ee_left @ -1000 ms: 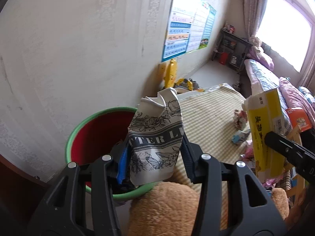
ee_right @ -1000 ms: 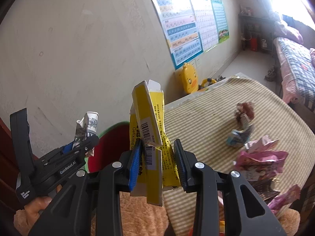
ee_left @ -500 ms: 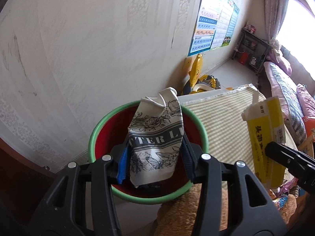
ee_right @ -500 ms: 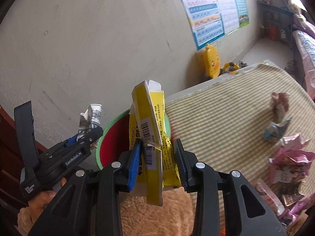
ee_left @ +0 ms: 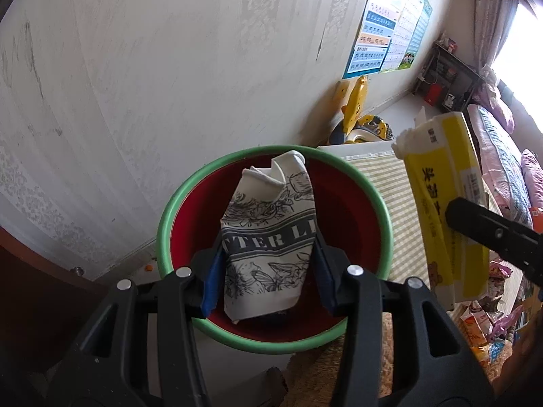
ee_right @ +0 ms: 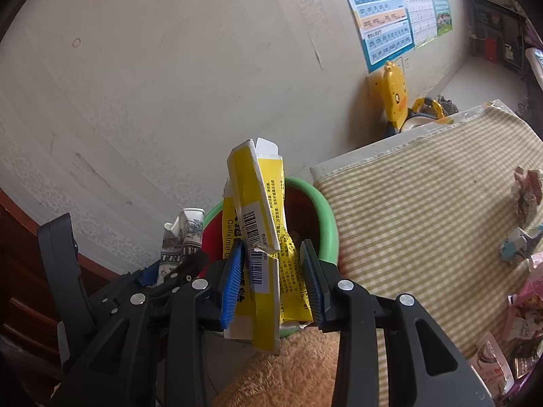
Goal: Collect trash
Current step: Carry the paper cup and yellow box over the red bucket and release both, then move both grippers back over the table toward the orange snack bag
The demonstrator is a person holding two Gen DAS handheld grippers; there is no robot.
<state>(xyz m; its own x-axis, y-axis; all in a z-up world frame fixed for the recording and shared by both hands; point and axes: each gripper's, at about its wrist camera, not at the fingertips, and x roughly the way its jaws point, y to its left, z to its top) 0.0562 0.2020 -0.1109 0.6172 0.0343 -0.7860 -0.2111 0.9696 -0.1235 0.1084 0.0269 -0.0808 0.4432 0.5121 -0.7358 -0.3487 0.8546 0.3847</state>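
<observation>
The left gripper (ee_left: 268,264) clamps a printed white carton (ee_left: 271,234) over the green-rimmed red bin (ee_left: 353,210); the right gripper (ee_right: 271,278) clamps a crushed yellow box (ee_right: 258,224) beside it.

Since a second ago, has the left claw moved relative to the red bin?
Yes. The left claw, gripping the printed carton, has shifted over the bin; the carton now sits inside the green rim instead of at its edge.

Wrappers (ee_right: 524,200) litter the checked-cloth table (ee_right: 424,210)
</observation>
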